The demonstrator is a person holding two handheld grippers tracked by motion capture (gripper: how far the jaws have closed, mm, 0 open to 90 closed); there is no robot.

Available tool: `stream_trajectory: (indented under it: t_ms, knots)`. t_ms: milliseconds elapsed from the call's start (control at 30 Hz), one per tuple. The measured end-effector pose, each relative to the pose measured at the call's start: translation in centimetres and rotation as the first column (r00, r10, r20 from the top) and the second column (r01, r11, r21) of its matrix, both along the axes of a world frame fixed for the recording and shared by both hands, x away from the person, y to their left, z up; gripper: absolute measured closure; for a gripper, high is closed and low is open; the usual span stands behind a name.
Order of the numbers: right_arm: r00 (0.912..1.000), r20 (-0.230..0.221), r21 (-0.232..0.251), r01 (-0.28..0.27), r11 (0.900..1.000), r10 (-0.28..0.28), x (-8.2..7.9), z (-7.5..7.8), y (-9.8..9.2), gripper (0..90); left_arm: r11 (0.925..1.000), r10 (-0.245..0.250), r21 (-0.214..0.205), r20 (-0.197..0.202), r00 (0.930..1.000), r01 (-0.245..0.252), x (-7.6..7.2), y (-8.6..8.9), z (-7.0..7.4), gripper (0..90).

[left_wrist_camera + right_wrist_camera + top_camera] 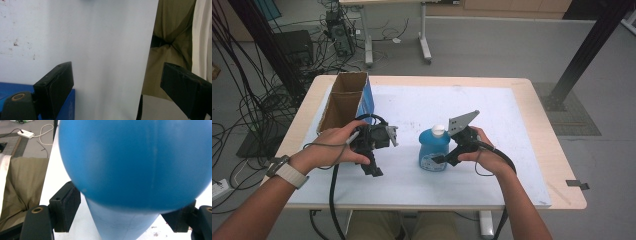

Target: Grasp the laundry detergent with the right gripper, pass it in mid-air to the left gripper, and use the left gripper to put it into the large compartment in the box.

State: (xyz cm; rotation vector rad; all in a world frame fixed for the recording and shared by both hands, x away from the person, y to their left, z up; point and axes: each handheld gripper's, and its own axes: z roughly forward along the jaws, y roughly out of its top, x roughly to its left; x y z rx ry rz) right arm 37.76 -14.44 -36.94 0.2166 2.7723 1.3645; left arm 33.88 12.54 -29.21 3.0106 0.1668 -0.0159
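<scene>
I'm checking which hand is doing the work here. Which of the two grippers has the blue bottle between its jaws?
The right gripper: its jaws flank the blue bottle. The left gripper has nothing between its jaws.

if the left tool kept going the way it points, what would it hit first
Most likely the white table cover: the left tool aims down at it, open, with nothing between its jaws. How far off is unclear.

Blue bottle (pixel 433 150), white cap, label on front, standing upright mid-tabletop (pixel 492 165) on the white sheet (pixel 412 105).
</scene>
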Motion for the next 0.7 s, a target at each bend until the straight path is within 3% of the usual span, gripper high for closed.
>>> stream_trajectory:
  t_ms: [700]
  knots:
    - [1.0000,0.006,0.028,0.006,0.9996,-0.006,-0.03,-0.52,0.02,27.0,1.0000,0.007,-0.005,-0.003,1.0000,-0.007,-0.01,-0.09,-0.08,11.9]
